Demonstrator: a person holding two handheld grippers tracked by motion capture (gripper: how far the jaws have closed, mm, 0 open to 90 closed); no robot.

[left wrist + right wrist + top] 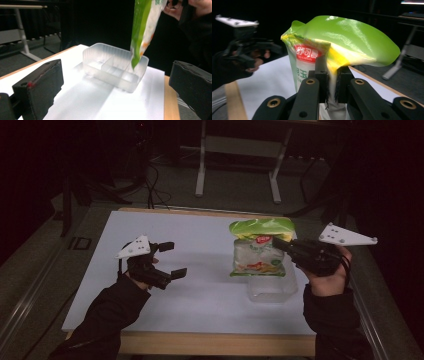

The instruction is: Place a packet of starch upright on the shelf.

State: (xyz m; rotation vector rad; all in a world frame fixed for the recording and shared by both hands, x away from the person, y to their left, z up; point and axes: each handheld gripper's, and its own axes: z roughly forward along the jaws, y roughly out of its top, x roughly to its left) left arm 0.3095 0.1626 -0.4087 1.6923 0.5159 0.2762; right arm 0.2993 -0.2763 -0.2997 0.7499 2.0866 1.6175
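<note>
Snack bag (pixel 259 251) up in the air, pinched by the right gripper (pixel 278 243) above the clear container (pixel 272 287)!

Right gripper's jaws are pressed together on the bag near its green top, and in the right gripper view the crumpled top (pixel 342 40) fans out just past the jaws with the red logo facing the camera. Bag hangs upright from that grip, its bottom edge dangling over the divided plastic container, which sits on the white table (pixel 200 290) just below and ahead of the right gripper. Left gripper (pixel 172 260) is held well apart from the bag, jaws spread wide with nothing between them, pointed across the table toward the container (pixel 113 67).
</note>
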